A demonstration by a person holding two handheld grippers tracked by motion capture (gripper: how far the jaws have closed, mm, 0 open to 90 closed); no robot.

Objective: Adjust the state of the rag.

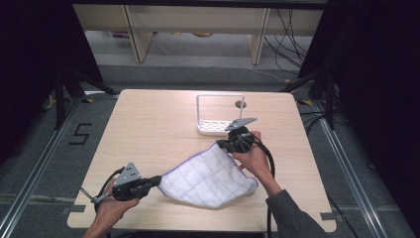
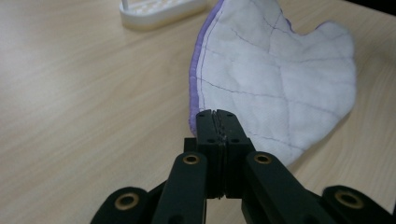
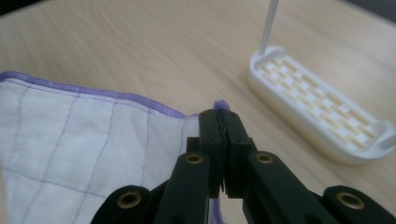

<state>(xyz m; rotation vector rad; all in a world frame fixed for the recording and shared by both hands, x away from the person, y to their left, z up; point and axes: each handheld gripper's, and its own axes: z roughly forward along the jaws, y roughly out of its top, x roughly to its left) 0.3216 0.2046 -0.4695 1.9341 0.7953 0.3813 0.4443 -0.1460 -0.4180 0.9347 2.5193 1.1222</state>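
Gripper on cloth, wooden table

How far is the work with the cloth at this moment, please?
Done: both grippers are closed on corners of the white cloth, the left gripper and the right gripper. In hand: the purple edge is stretched between them, the rest lying on the table. Left: probably hanging it on the white rack.

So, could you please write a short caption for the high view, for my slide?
Two hand-held grippers, left and right, pinch opposite corners of a white quilted cloth before a white rack.
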